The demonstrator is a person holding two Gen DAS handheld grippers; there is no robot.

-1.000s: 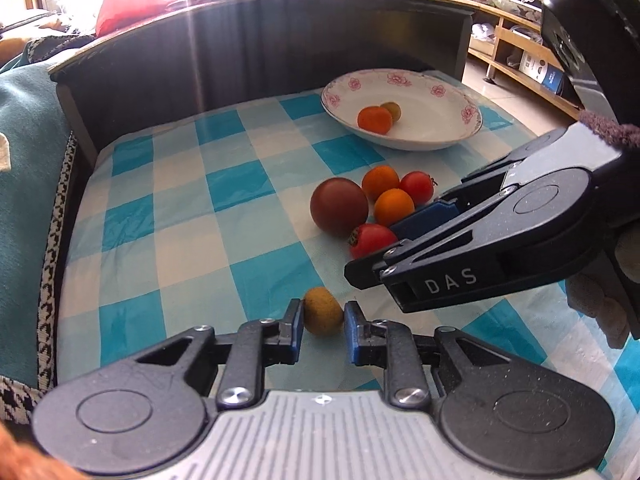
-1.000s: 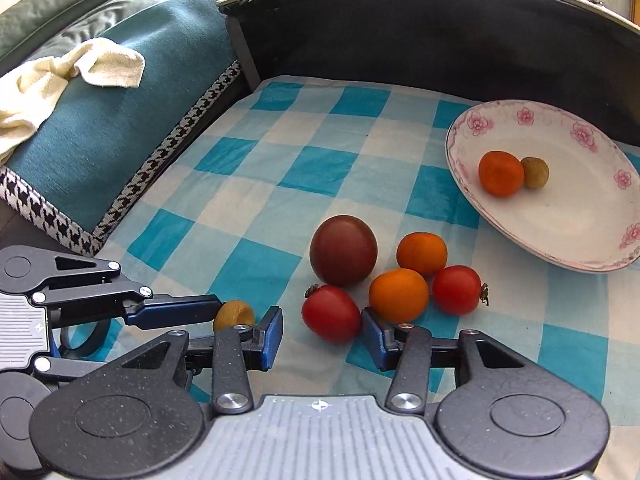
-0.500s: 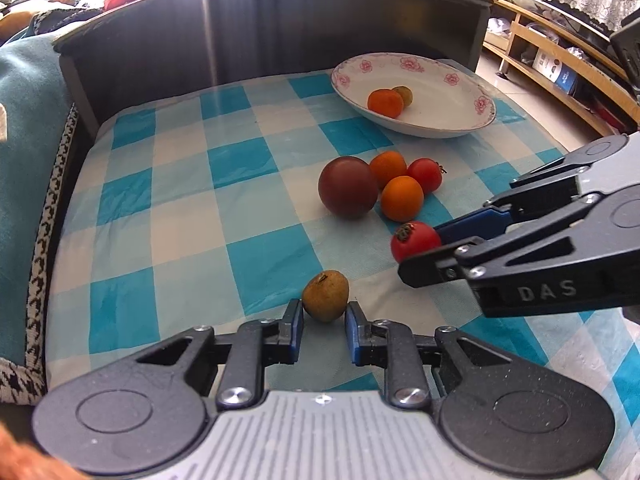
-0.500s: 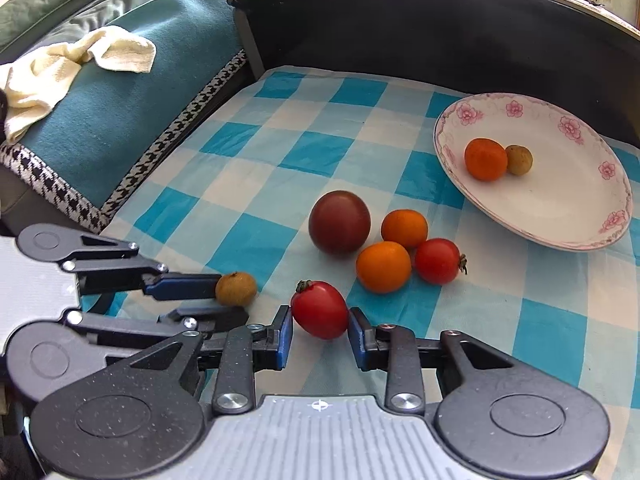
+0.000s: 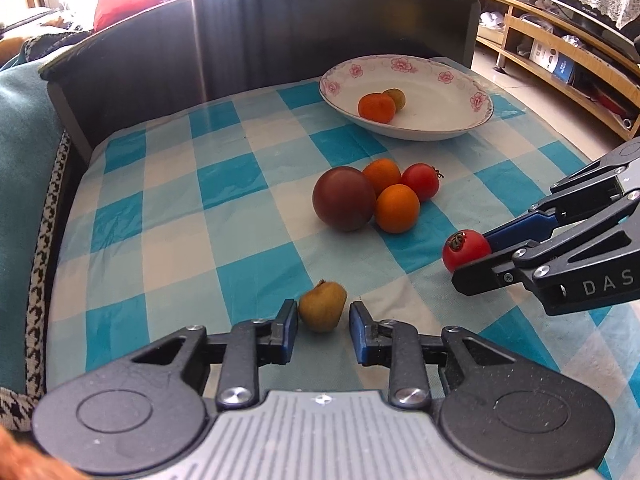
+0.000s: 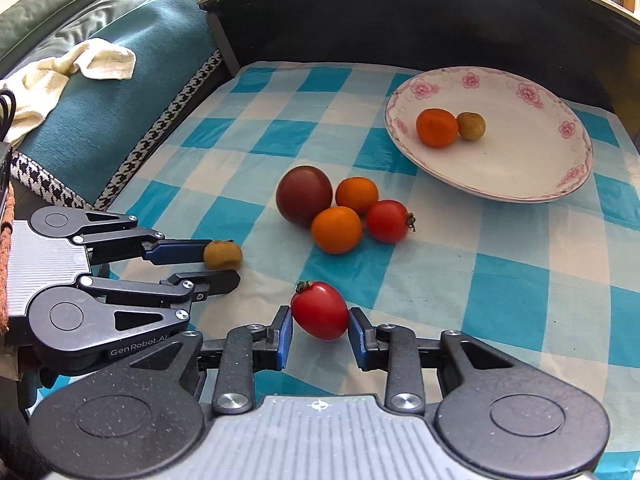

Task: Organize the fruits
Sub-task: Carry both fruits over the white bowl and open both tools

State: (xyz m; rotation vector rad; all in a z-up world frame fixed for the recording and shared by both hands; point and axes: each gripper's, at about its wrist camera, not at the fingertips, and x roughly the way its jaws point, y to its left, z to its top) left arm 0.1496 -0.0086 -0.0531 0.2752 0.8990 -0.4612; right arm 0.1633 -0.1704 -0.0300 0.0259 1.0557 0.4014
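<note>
Both grippers have risen since 1.0 s ago: the left gripper (image 5: 323,316) is clenched on a small brown kiwi-like fruit (image 5: 322,306), the right gripper (image 6: 320,330) on a red tomato (image 6: 319,310), each lifted off the checked cloth (image 6: 520,280). Done: one orange fruit (image 6: 437,127) and one brown fruit (image 6: 471,125) in the floral plate (image 6: 552,184). Left: the two held fruits, plus four clustered mid-worktop around the dark plum (image 6: 304,195).

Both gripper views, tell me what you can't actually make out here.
- Left wrist view: the side of the small brown fruit toward the camera sits between the left gripper fingers; contact is unclear.
- Right wrist view: the underside of the red tomato is hidden by the right gripper, so lift-off from the tablecloth is unclear.
- Both views: the plate hides the tablecloth behind it.
- Left wrist view: the shelf items are too small to identify.
</note>
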